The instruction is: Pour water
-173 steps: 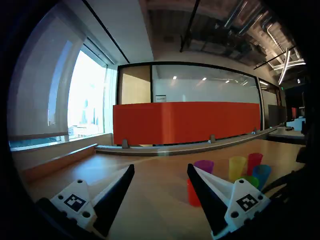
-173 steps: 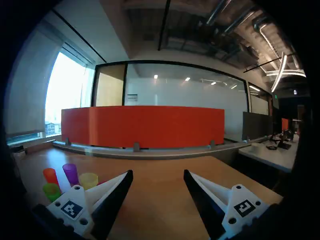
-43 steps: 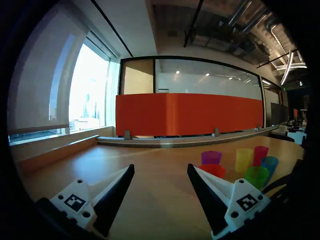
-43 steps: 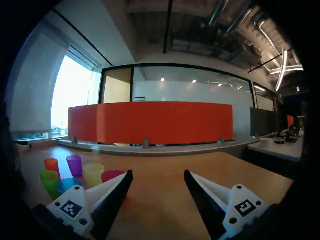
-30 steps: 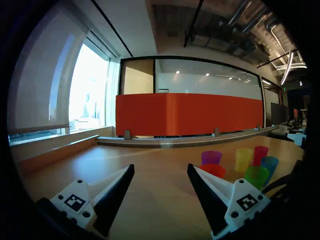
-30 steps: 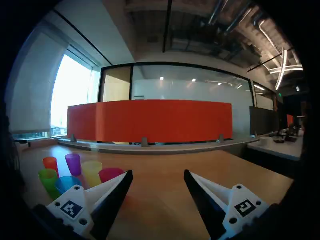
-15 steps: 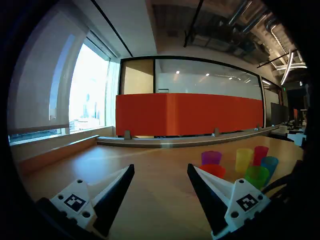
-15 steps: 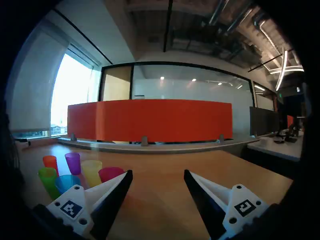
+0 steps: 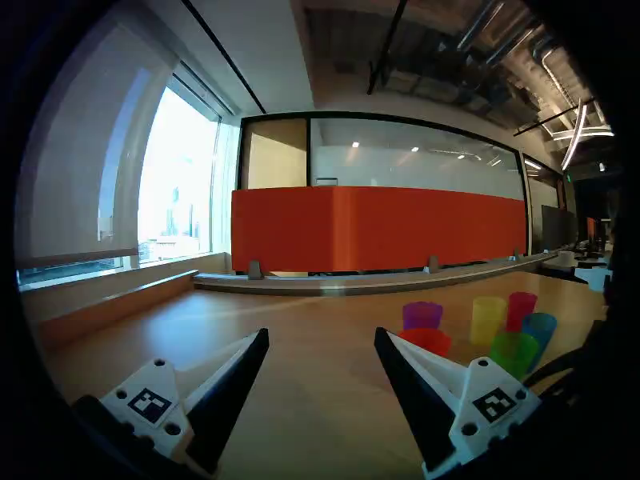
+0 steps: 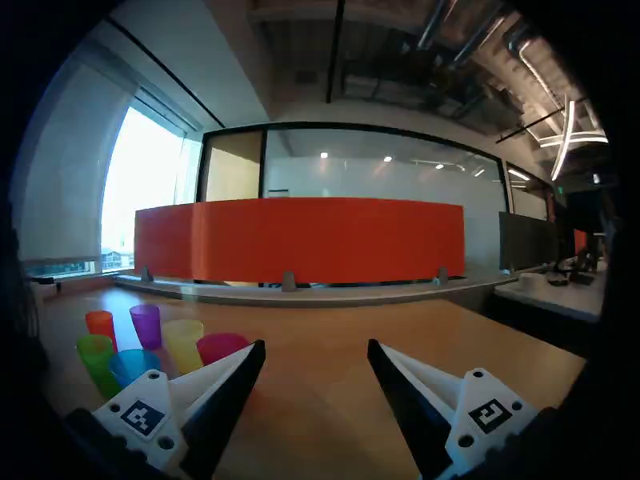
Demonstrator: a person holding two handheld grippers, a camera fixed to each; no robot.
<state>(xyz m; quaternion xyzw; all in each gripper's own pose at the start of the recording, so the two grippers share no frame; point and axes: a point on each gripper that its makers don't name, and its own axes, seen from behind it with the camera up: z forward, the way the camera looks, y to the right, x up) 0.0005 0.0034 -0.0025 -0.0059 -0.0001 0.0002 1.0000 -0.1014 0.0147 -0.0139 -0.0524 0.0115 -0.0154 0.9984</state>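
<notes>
Gaping wide and empty alike, left claw (image 9: pixel 320 346) sees cups (image 9: pixel 488 318) rightward, right claw (image 10: pixel 314 352) leftward.

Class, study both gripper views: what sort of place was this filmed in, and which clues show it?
Most likely an open-plan office: a long wooden desk backed by an orange divider panel, a glass-walled room behind it, and exposed ceiling pipes.

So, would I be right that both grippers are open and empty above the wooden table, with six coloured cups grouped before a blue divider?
Not quite: the divider is orange-red, not blue, as the right gripper view shows. The rest holds: the left gripper and right gripper are open and empty above the wooden table, with six coloured cups grouped before it.
</notes>
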